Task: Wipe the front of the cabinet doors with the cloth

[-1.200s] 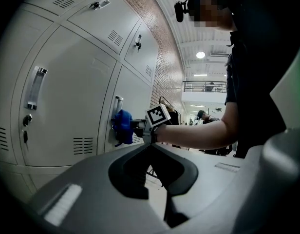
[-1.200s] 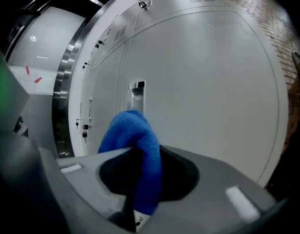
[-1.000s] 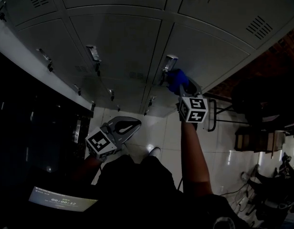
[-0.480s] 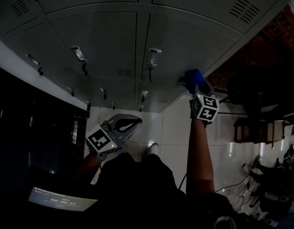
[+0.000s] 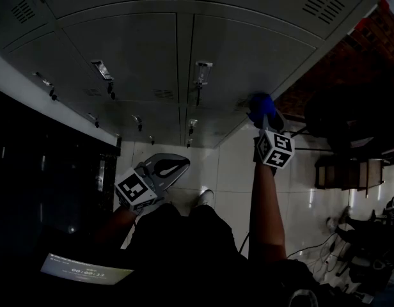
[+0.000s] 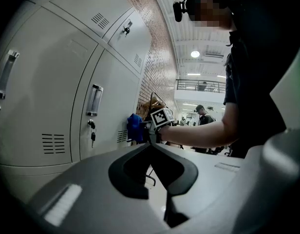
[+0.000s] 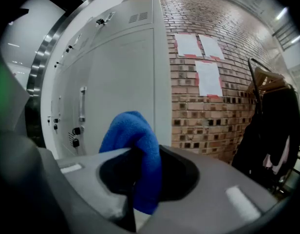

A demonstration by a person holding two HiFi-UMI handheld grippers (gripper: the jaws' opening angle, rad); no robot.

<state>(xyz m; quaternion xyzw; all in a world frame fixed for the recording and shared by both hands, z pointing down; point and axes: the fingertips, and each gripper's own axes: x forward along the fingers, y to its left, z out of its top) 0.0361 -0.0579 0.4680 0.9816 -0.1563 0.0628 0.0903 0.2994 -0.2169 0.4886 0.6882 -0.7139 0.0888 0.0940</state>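
My right gripper (image 5: 263,115) is shut on a blue cloth (image 5: 260,103), which presses against the right edge of a grey cabinet door (image 5: 248,56). In the right gripper view the blue cloth (image 7: 135,150) bulges up from between the jaws of the right gripper (image 7: 140,179), with the cabinet door (image 7: 125,91) just behind it. My left gripper (image 5: 174,165) hangs low and away from the doors, shut and holding nothing. In the left gripper view the left gripper (image 6: 152,147) points toward the cloth (image 6: 134,126) and the door (image 6: 111,96).
Door handles (image 5: 202,73) and hanging keys (image 5: 111,88) stick out from the locker fronts. A brick wall (image 7: 213,82) with posted papers adjoins the cabinet's right side. A coat rack (image 7: 271,130) stands further right. Another person (image 6: 204,116) stands in the background.
My right gripper slid the blue cloth rightwards across the door, from next to the handle to the door's right edge. The left gripper stayed put.
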